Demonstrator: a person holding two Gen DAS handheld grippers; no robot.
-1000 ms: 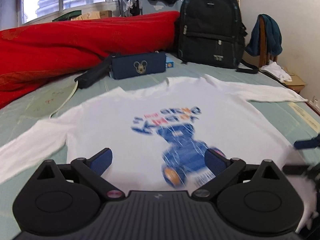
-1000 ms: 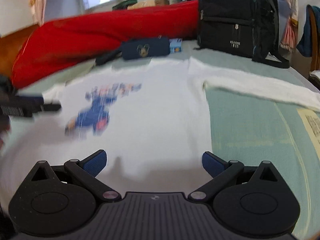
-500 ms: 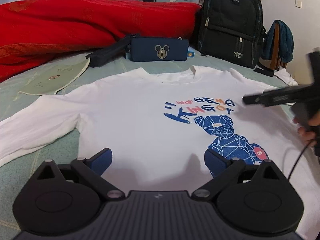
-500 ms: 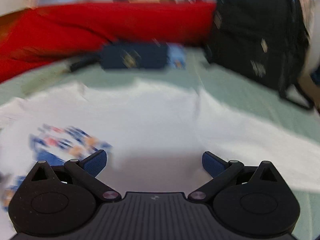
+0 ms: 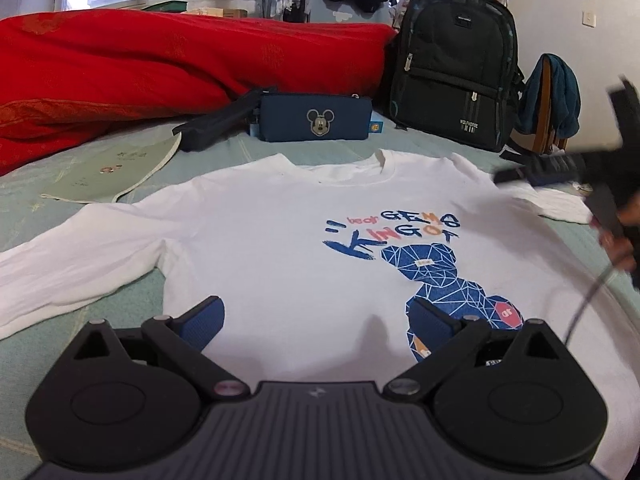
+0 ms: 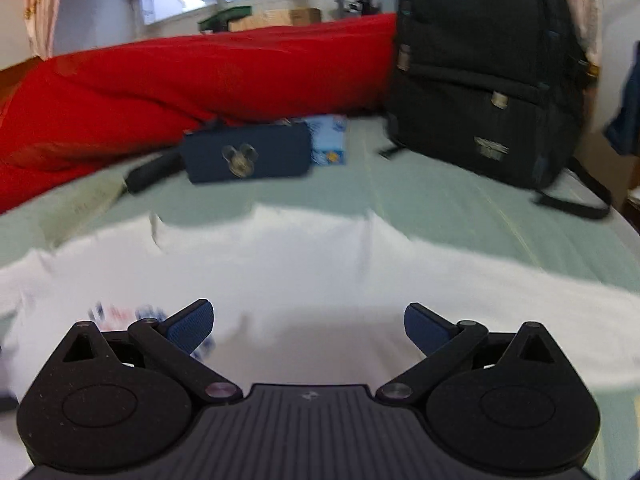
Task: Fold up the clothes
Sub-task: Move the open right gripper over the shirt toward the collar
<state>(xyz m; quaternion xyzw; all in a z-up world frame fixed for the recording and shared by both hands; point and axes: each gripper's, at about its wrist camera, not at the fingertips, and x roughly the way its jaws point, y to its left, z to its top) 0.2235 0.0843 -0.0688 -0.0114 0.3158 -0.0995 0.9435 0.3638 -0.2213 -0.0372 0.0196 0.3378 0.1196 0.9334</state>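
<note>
A white long-sleeved shirt point(image 5: 280, 240) with a blue bear print point(image 5: 440, 276) lies flat, face up, on the pale green bed cover point(image 5: 48, 344), both sleeves spread out. My left gripper point(image 5: 316, 320) hovers open over the shirt's lower front, nothing between its fingers. In the left wrist view the right gripper point(image 5: 536, 174) shows as a dark blur above the shirt's right shoulder, a hand behind it. In the right wrist view my right gripper point(image 6: 308, 324) is open over the shirt point(image 6: 320, 264) near the right shoulder and sleeve.
A red quilt point(image 5: 140, 68) lies along the back of the bed. A navy pouch point(image 5: 316, 118) with a mouse emblem and a black backpack point(image 5: 456, 64) sit behind the collar. A pale paper sheet point(image 5: 116, 168) lies left. A chair with teal cloth point(image 5: 554, 100) stands right.
The right gripper has swept up over the shirt from the lower body toward the right shoulder, still open. The left gripper shifted slightly and now holds steady over the lower front.
</note>
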